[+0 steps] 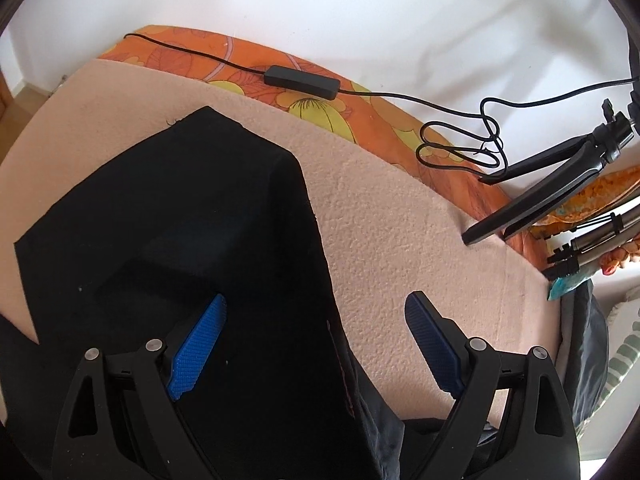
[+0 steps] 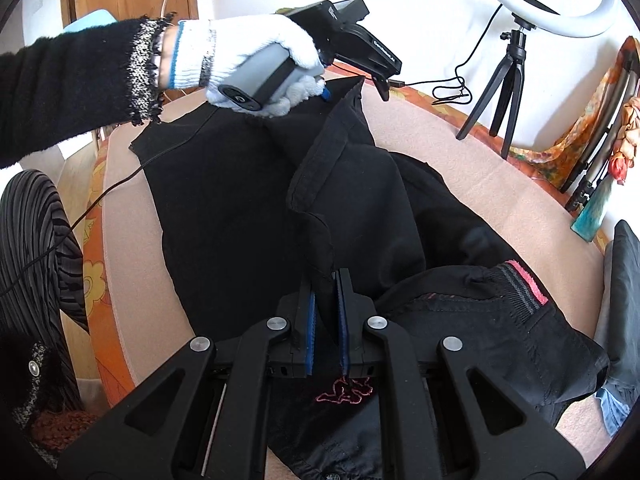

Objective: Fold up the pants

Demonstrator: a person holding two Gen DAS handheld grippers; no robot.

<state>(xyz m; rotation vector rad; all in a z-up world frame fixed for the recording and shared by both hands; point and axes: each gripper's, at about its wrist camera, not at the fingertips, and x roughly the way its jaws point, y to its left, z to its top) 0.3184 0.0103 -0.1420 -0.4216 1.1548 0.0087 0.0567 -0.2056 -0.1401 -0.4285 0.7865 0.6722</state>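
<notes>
On pink blanket (image 1: 400, 220): 1 pants (image 2: 248, 208), 2 grippers.

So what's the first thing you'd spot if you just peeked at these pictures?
Probably the big black pants spread over the pink blanket, with the right gripper pinching a lifted hem. Next, the white-gloved hand holding the left gripper, which is wide open above the cloth.

Black fuzzy sleeve (image 2: 68, 76) w/ speckled cuff, white knit glove (image 2: 240, 48), blue-padded black jaws w/ silver screws.
</notes>
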